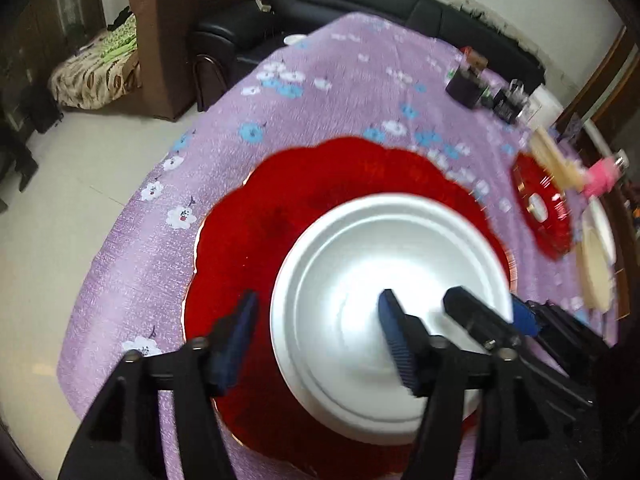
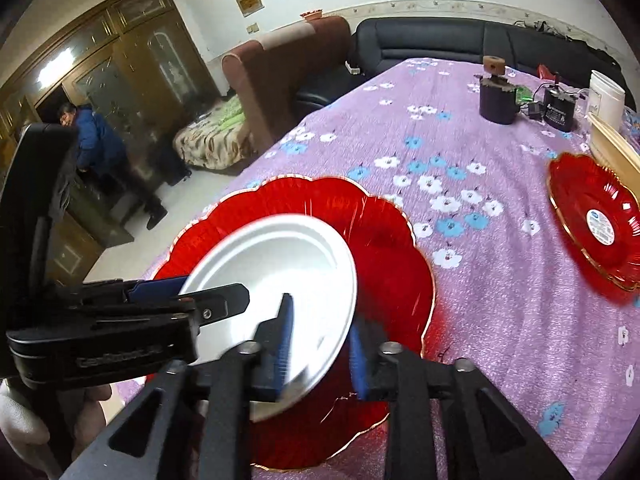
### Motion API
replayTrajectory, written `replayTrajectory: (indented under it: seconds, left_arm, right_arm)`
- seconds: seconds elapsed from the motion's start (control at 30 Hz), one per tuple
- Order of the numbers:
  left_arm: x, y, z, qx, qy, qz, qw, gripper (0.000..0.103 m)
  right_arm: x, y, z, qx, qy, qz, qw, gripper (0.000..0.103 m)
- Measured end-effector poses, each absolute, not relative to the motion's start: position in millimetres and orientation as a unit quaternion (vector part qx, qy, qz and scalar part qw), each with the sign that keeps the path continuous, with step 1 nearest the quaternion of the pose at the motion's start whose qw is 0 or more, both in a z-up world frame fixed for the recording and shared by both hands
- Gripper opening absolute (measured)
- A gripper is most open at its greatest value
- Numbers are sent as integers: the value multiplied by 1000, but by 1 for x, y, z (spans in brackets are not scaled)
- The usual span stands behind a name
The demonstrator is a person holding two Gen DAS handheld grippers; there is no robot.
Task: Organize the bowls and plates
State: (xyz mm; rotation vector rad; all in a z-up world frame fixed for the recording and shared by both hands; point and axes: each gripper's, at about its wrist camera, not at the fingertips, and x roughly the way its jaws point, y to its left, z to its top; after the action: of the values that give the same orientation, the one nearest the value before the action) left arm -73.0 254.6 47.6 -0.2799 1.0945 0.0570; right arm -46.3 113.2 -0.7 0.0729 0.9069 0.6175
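A white plate (image 1: 384, 280) lies on a large red scalloped plate (image 1: 280, 216) on the purple flowered tablecloth (image 1: 320, 92). My left gripper (image 1: 316, 332) is open, its jaws astride the white plate's near left rim. My right gripper (image 2: 320, 340) is open, its jaws astride the white plate's (image 2: 280, 264) right rim over the red plate (image 2: 384, 256). The right gripper also shows in the left wrist view (image 1: 492, 320), and the left gripper in the right wrist view (image 2: 192, 300). A smaller red plate (image 2: 596, 224) with a white sticker lies at the right.
A dark pot (image 2: 498, 100), a black box with wires (image 2: 558, 110) and a white tub (image 2: 606, 94) stand at the table's far side. Wooden sticks (image 2: 612, 148) lie by the small red plate. Sofas (image 2: 460, 40) stand behind. A person (image 2: 96, 140) is at the far left.
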Motion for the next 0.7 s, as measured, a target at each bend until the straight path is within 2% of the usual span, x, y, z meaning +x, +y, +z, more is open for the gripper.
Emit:
replayTrajectory:
  seconds: [0.07, 0.2, 0.4, 0.7]
  left_arm:
    - [-79, 259, 53, -145, 510, 23, 848, 66]
    - [-100, 261, 66, -175, 491, 24, 853, 67]
    - [-136, 224, 102, -144, 436, 4, 889, 76]
    - [-193, 149, 191, -105, 355, -97, 924, 77]
  right_arm:
    - [-48, 107, 6, 45, 421, 290, 858, 43]
    - [-63, 86, 21, 65, 401, 288, 867, 45]
    - [-85, 42, 34, 78, 380, 268, 882, 45]
    - [-135, -59, 90, 105, 325, 214, 915, 45]
